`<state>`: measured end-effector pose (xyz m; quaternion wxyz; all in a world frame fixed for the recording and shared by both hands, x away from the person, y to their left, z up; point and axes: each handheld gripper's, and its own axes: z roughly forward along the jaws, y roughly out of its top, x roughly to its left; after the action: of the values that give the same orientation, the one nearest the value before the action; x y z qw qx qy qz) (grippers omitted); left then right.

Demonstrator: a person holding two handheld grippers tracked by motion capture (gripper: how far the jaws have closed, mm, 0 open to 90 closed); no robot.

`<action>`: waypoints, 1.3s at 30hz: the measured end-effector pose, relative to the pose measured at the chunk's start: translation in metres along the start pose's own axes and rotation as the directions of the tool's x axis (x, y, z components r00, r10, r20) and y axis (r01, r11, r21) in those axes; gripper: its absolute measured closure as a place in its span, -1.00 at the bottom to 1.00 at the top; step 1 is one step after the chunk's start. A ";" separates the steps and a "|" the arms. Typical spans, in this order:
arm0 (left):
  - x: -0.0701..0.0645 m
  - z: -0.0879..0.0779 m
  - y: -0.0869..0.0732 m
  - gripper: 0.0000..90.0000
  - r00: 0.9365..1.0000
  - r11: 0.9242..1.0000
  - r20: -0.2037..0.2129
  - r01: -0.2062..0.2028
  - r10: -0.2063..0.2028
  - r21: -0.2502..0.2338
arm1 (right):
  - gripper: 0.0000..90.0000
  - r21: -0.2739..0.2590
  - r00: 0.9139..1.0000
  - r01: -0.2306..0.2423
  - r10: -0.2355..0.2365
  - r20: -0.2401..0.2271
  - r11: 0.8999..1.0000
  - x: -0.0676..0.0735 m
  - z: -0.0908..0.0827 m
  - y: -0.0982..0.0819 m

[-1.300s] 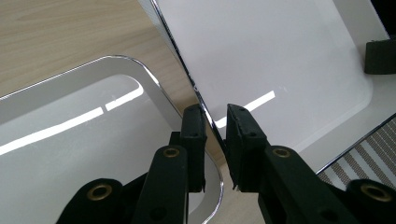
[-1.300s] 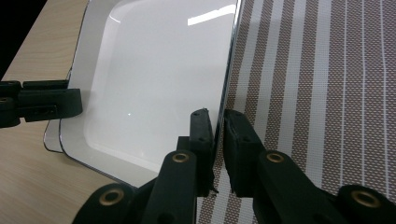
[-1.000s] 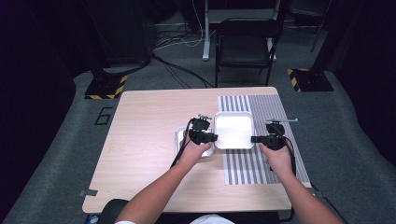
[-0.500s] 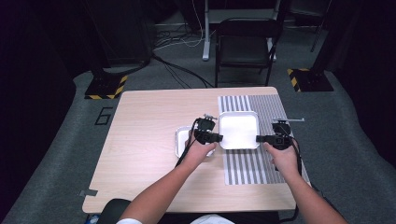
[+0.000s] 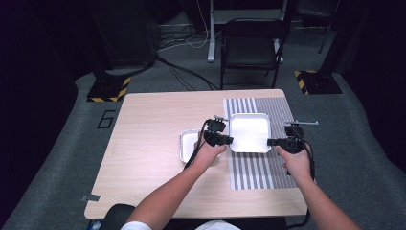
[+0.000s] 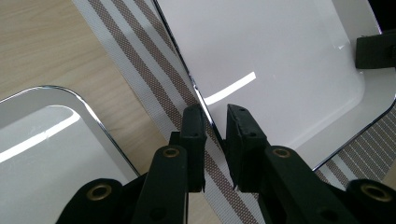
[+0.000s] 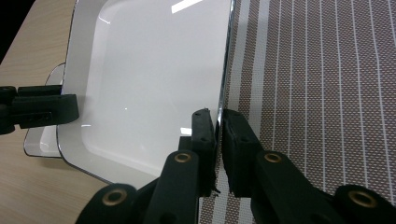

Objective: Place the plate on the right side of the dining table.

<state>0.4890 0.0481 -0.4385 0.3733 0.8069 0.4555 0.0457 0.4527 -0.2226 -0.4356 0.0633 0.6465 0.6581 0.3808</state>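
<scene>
Over the last second we've carried the large white tray (image 5: 250,132) rightward and slightly toward us over the striped mat (image 5: 261,167), left gripper (image 5: 225,140) and right gripper (image 5: 272,142) each pinching an opposite rim, clear of the smaller tray (image 5: 187,143), so probably mid-transfer.

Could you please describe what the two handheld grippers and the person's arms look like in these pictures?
Both the left gripper and the right gripper are black, each with two flat, blocky jaws held by brass-coloured rivets on the linkage arms. A black cable trails from each, and a thin grey plate sits on top. The person's forearms are bare; a white garment shows at the bottom edge.
</scene>
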 end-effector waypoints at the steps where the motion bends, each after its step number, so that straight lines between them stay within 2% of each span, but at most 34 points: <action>1: 0.000 0.002 0.000 0.72 1.000 1.000 -0.001 0.002 -0.002 0.001 | 0.85 -0.001 1.000 0.003 -0.003 0.002 1.000 -0.001 0.000 0.000; 6: -0.002 0.008 -0.001 0.72 1.000 1.000 0.004 0.001 -0.001 0.008 | 0.85 -0.001 1.000 0.004 -0.004 0.007 1.000 -0.005 0.000 -0.001; 9: -0.003 0.011 0.000 0.72 1.000 1.000 0.009 0.014 -0.014 0.002 | 0.85 0.002 1.000 0.003 -0.003 0.011 1.000 -0.008 0.000 -0.001; 21: -0.007 0.023 -0.001 0.73 1.000 1.000 0.009 -0.012 0.012 0.023 | 0.86 0.016 0.999 -0.022 0.021 0.031 1.000 -0.020 0.005 -0.006; 23: -0.008 0.025 -0.001 0.73 1.000 1.000 0.009 -0.006 0.006 0.018 | 0.87 0.012 0.999 -0.014 0.013 0.029 1.000 -0.022 0.005 -0.006; 25: -0.009 0.028 0.000 0.73 1.000 1.000 0.007 -0.007 0.007 0.018 | 0.87 0.018 0.999 -0.036 0.036 0.035 0.999 -0.022 0.004 -0.006; 27: -0.010 0.030 0.000 0.73 1.000 1.000 0.014 -0.001 0.001 0.022 | 0.87 0.009 0.999 -0.023 0.023 0.039 1.000 -0.025 0.005 -0.005; 29: -0.009 0.032 0.001 0.73 1.000 0.999 0.020 -0.006 0.005 0.037 | 0.87 0.012 0.999 -0.032 0.031 0.043 0.999 -0.026 0.005 -0.005; 36: -0.011 0.043 0.002 0.73 1.000 0.999 0.021 0.018 -0.019 0.041 | 0.87 0.015 0.998 -0.040 0.039 0.054 0.999 -0.034 0.008 -0.003; 38: -0.012 0.046 0.002 0.73 1.000 0.999 0.022 0.008 -0.009 0.046 | 0.87 0.014 0.998 -0.036 0.035 0.059 0.999 -0.037 0.009 -0.003; 39: -0.013 0.047 0.002 0.73 1.000 0.999 0.022 0.016 -0.017 0.043 | 0.87 0.017 0.997 -0.047 0.046 0.062 0.999 -0.037 0.009 -0.003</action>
<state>0.5024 0.0116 -0.4675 0.3613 0.8113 0.4591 0.0238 0.4615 -0.2520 -0.4589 0.0687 0.6736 0.6440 0.3559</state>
